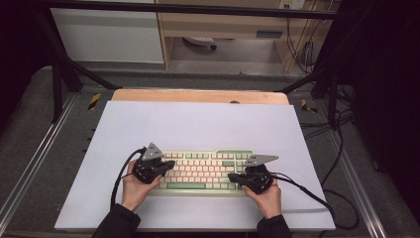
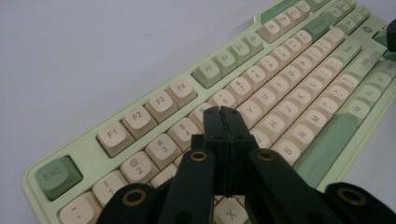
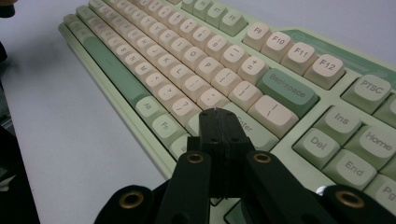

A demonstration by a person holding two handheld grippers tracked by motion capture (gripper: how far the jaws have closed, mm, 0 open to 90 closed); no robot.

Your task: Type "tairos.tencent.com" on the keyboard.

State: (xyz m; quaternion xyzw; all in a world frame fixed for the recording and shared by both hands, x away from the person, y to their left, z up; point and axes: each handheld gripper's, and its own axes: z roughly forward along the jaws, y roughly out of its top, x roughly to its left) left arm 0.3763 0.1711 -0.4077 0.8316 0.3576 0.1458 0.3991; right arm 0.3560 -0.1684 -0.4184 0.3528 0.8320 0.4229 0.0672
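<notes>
The keyboard (image 1: 200, 171) lies near-centre on the tabletop (image 1: 198, 124). Both grippers, left (image 2: 226, 111) and right (image 3: 219, 113), are closed (empty); each should press one key squarely with its tip.

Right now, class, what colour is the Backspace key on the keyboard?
Darker green, unlike the cream keys around it. The Backspace key shows best in the right gripper view.
</notes>
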